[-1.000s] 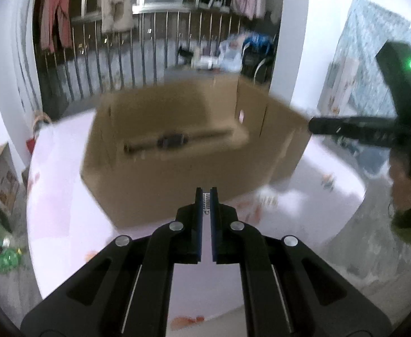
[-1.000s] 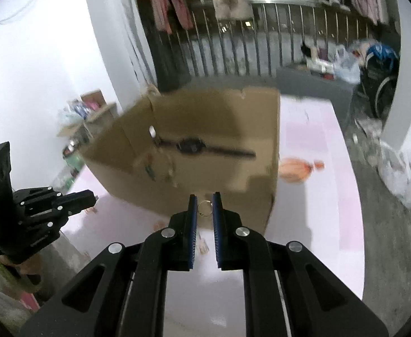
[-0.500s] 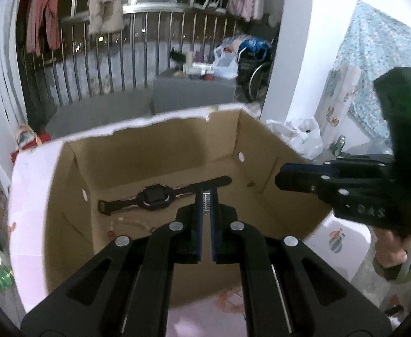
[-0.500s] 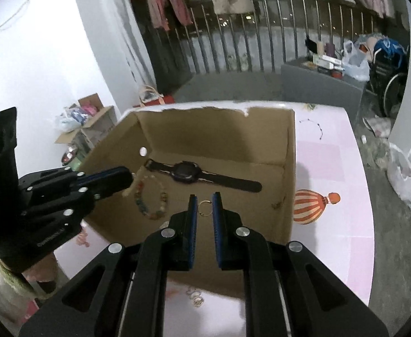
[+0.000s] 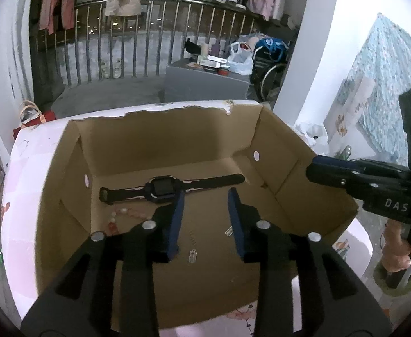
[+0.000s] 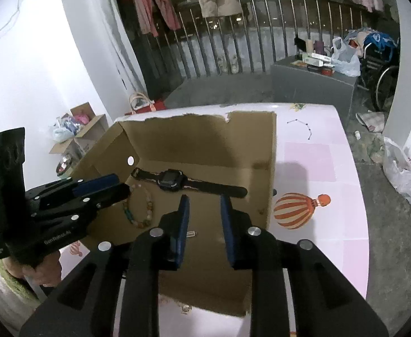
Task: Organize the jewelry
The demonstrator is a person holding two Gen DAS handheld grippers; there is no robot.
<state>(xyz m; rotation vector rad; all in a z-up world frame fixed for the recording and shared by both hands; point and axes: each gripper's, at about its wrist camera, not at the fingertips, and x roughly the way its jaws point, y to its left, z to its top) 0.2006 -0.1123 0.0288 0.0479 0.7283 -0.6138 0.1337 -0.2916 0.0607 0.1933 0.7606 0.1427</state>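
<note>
Left gripper point(image 5: 205, 196): jaws spread wide, nothing between the blue pads point(image 5: 177, 219). It hangs over the open cardboard box point(image 5: 303, 185), tips pointing down at the box floor. Seen from the right wrist view, the same gripper point(image 6: 121, 186) comes in over the box's left wall.

Right gripper point(image 6: 202, 205): jaws also apart, empty, poised above the box floor near the middle. From the left wrist view it point(image 5: 310, 168) reaches in over the box's right wall, gripped by a hand point(image 5: 399, 247) outside the box.

On the box floor, directly under the left gripper's gap: a small clear earring piece point(image 5: 192, 255). A second small grid-patterned piece point(image 5: 229, 230) lies just beside the right pad. In the right wrist view one small grid-patterned piece point(image 6: 191, 234) shows beside the left pad; cannot tell which of the two it is.

Further in, toward the box's far wall: black watch point(image 5: 163, 188), strap laid out flat across the floor, face up. Between the watch and the box's left wall, a beaded bracelet point(image 6: 139, 207), multicoloured stones, lying in a loop.

Box stands on a pink table point(image 6: 317, 163). Right of the box on the tabletop, a striped hot-air-balloon print point(image 6: 295, 210). Beyond the box's far wall: metal railing point(image 5: 149, 42), hanging clothes above.
</note>
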